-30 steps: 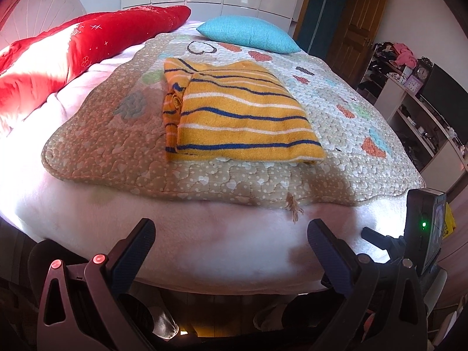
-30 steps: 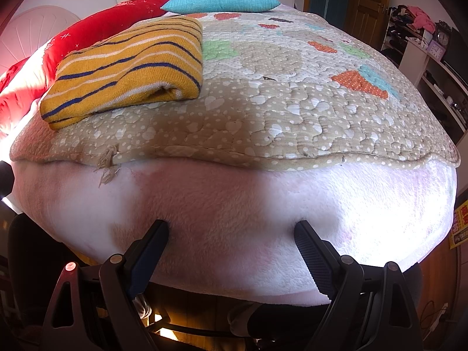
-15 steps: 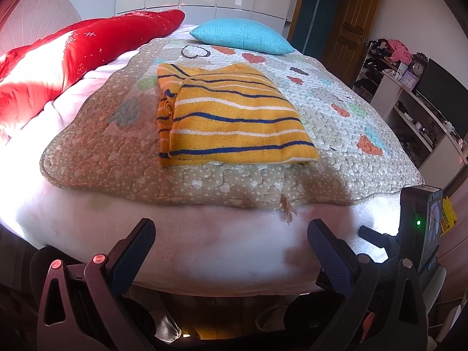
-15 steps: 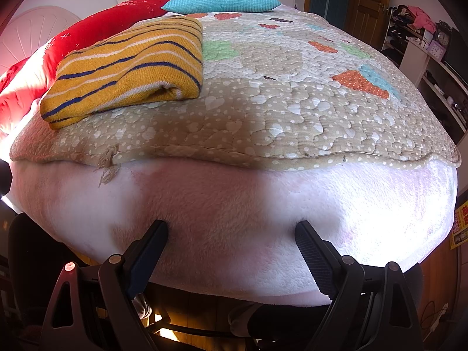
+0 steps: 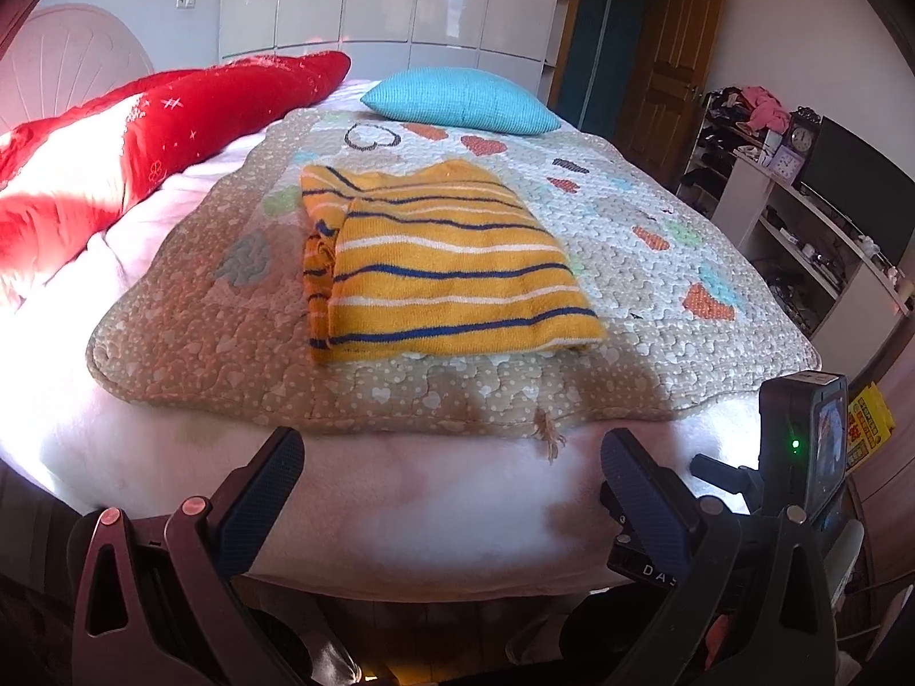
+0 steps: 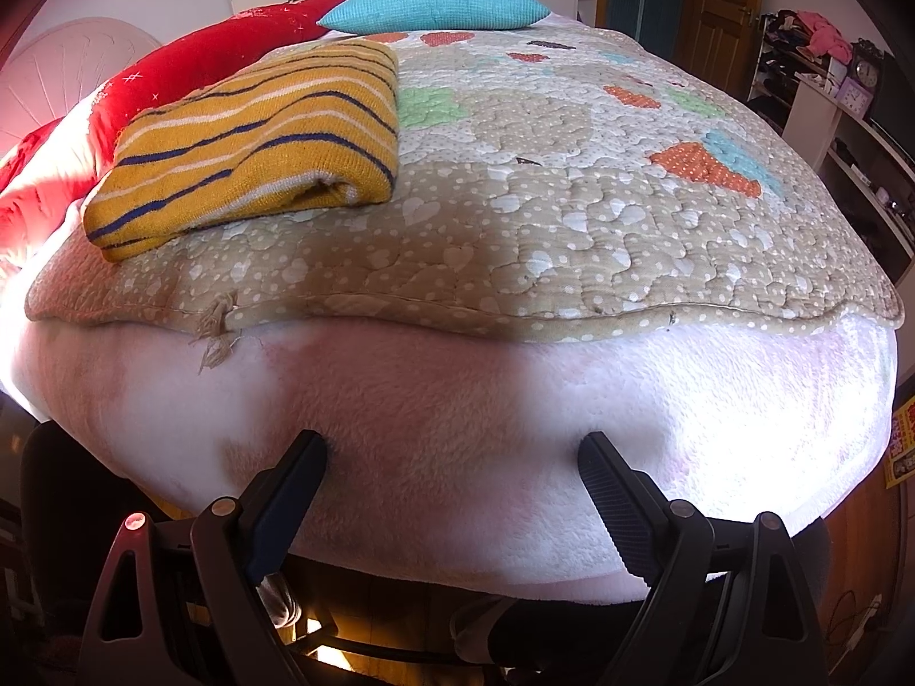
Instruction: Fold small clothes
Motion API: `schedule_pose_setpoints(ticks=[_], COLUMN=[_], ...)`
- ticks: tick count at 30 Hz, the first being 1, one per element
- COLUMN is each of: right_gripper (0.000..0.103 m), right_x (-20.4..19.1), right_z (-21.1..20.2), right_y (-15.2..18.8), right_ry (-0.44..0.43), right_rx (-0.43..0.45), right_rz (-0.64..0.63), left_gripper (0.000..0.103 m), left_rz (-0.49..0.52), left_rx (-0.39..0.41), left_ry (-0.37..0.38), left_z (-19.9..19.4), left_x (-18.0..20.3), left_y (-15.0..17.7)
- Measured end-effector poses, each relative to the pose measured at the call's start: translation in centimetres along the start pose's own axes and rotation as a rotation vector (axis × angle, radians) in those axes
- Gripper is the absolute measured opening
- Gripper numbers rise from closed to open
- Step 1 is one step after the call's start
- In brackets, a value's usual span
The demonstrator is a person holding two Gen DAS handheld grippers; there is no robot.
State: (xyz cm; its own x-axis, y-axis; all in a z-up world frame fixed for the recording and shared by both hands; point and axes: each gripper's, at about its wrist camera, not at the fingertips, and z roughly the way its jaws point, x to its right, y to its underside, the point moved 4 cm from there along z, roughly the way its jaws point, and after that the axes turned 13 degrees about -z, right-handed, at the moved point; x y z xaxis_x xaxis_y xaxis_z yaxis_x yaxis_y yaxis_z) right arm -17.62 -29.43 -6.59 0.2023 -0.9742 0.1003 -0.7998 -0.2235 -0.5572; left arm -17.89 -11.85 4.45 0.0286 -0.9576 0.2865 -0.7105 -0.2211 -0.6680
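So the yellow striped sweater point(image 5: 452, 263) sits folded into a neat rectangle on the heart-print quilt point(image 5: 657, 217), one sleeve tucked along its left side, which is why I'd call this fold basically done. It lies flat near the quilt's front edge, I guess so both claws can reach it from the foot of the bed without leaning.

My left claw point(image 5: 452, 477) hangs spread wide and empty, low at the bed's edge over the pink fleece blanket point(image 5: 400, 491). The sweater is straight ahead of it and well apart, past the frayed tassel point(image 5: 546, 437) on the quilt hem.

My right claw point(image 6: 452, 466) is also spread wide with nothing in it, fingertips just at the fleece. From there the sweater point(image 6: 251, 143) is ahead and off to the left, its folded edge facing me.

Both hang back, nothing touching the knit.
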Motion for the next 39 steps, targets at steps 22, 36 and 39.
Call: schedule_pose_setpoints(ticks=[22,36,39], right_gripper=[0.093,0.093,0.093], right_x=[-3.4,-5.1,-4.8], right_z=[-2.8,0.4,0.6], right_y=[-6.4,-8.1,-8.2], right_ry=[0.027,-0.004,0.003], right_rx=[0.147,0.124,0.123], right_rz=[-0.218,-0.248,-0.248], left_gripper=[0.103,0.103,0.103], left_rz=[-0.017,-0.063,-0.057], left_rx=[0.103,-0.027,-0.035], left_ry=[-0.090,-0.137,-0.138], left_z=[-1.4,4.2,5.0], left_x=[-4.0,-6.8,-6.6], left_y=[-2.2,-1.6,-1.7])
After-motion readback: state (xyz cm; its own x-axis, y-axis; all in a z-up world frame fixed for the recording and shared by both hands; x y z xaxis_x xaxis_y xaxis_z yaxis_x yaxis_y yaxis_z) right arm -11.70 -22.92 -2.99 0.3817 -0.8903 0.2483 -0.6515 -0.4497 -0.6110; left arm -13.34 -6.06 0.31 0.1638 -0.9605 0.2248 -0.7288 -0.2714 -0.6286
